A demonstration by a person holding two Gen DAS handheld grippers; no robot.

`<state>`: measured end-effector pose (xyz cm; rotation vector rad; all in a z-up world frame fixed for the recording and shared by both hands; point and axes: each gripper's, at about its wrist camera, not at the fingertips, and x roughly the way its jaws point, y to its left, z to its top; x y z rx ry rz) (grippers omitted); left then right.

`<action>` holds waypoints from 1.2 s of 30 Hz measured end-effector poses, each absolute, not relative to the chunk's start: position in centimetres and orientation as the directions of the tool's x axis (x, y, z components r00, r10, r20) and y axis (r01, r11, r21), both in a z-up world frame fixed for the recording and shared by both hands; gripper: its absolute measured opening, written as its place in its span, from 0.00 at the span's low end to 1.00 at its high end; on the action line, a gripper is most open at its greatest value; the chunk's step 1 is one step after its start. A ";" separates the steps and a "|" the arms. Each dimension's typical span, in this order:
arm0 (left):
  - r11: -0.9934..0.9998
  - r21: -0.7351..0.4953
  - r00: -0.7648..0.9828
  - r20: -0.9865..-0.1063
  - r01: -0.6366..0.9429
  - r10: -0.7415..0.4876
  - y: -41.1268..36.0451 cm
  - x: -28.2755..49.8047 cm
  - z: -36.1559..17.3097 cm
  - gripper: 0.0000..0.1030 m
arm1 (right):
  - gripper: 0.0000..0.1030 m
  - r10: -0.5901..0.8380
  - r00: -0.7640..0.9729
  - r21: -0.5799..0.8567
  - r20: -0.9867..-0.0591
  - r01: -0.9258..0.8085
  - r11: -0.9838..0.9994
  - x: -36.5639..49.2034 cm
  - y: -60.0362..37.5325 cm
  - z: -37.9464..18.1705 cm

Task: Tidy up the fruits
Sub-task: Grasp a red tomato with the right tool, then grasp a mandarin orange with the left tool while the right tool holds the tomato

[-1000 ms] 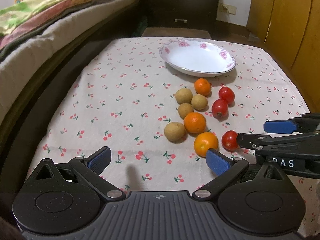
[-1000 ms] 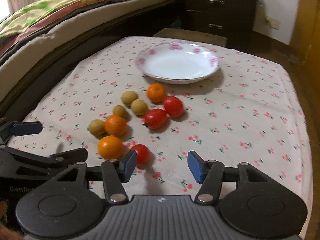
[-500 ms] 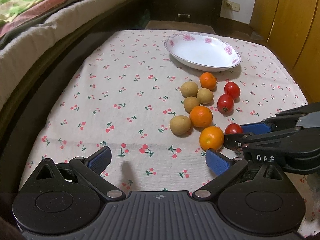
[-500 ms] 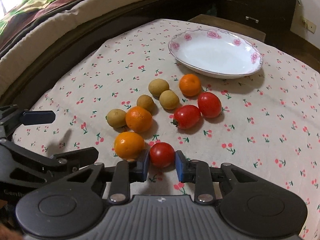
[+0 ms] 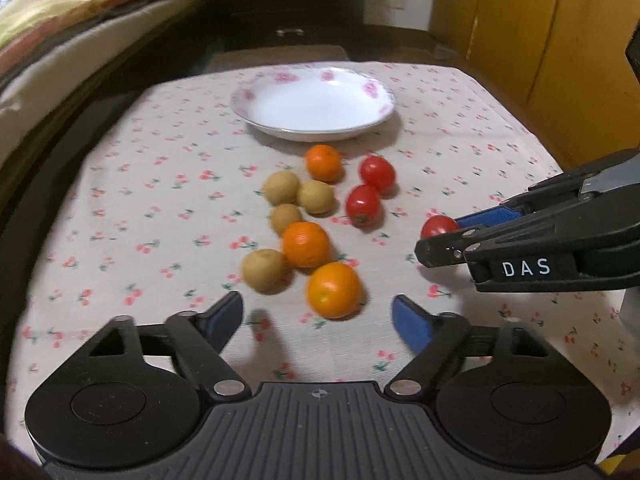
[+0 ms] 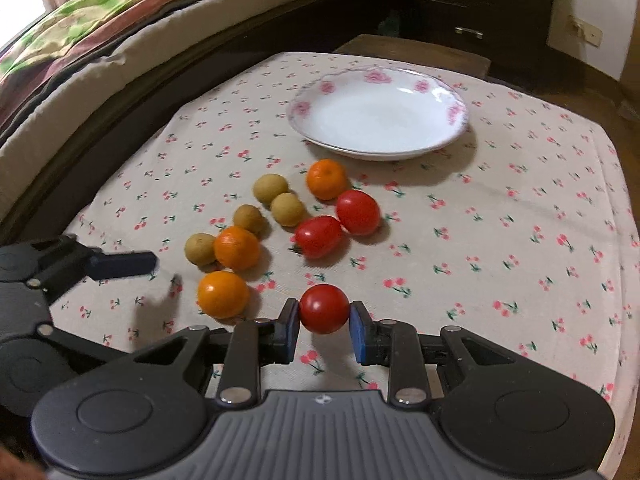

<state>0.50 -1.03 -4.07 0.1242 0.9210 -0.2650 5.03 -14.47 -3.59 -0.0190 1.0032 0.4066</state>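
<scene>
On the cherry-print tablecloth (image 6: 500, 208) lie oranges, brown round fruits and red tomatoes in a loose cluster. My right gripper (image 6: 324, 322) is shut on one red tomato (image 6: 324, 309), also visible between its pads as the tomato (image 5: 438, 226) in the left wrist view. My left gripper (image 5: 318, 312) has its jaws closing around the nearest orange (image 5: 334, 290). That orange sits just ahead of the blue fingertips (image 5: 408, 322), and the pads do not touch it. Beyond the fruit stands an empty white plate (image 6: 448, 114) with pink flowers on its rim.
Two more tomatoes (image 6: 320, 236) lie beside the far orange (image 6: 326, 179). Several brown fruits (image 6: 286, 208) lie left of them. A bed (image 6: 120, 40) runs along the left, with dark drawers (image 6: 460, 12) behind and wooden doors (image 5: 540, 40) at the right.
My right gripper shut on the near tomato and carried it right, away from the orange. My left gripper swung over to the near orange and its jaws narrowed.
</scene>
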 end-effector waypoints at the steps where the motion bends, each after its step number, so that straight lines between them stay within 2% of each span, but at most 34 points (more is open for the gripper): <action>1: 0.961 -0.012 0.566 -0.806 0.276 -0.173 -1.1 0.7 -4.3 0.79 | 0.27 0.326 0.468 0.177 -0.821 -0.334 0.926 5.0 -14.7 -3.6; 4: 0.963 -0.021 0.550 -0.818 0.268 -0.170 -1.3 1.4 -4.8 0.74 | 0.27 0.337 0.465 0.193 -0.819 -0.329 0.924 4.9 -15.1 -3.8; 12: 0.962 -0.007 0.537 -0.829 0.273 -0.158 -2.2 2.4 -5.6 0.70 | 0.28 0.349 0.456 0.212 -0.819 -0.324 0.922 5.0 -15.5 -3.9; 14: 0.962 -0.001 0.538 -0.829 0.274 -0.154 -2.3 2.4 -5.5 0.66 | 0.28 0.346 0.454 0.214 -0.821 -0.318 0.924 5.0 -15.6 -4.0; 16: 0.963 -0.014 0.538 -0.827 0.271 -0.163 -2.2 2.4 -5.3 0.54 | 0.28 0.341 0.451 0.214 -0.824 -0.309 0.927 5.1 -15.7 -4.1; 22: 0.961 -0.024 0.527 -0.832 0.274 -0.171 -2.0 2.0 -5.1 0.40 | 0.28 0.336 0.449 0.214 -0.828 -0.302 0.929 5.1 -15.7 -4.1; 36: 0.966 -0.042 0.531 -0.829 0.256 -0.177 -2.4 2.8 -5.1 0.42 | 0.28 0.329 0.437 0.208 -0.837 -0.301 0.931 4.9 -15.5 -4.5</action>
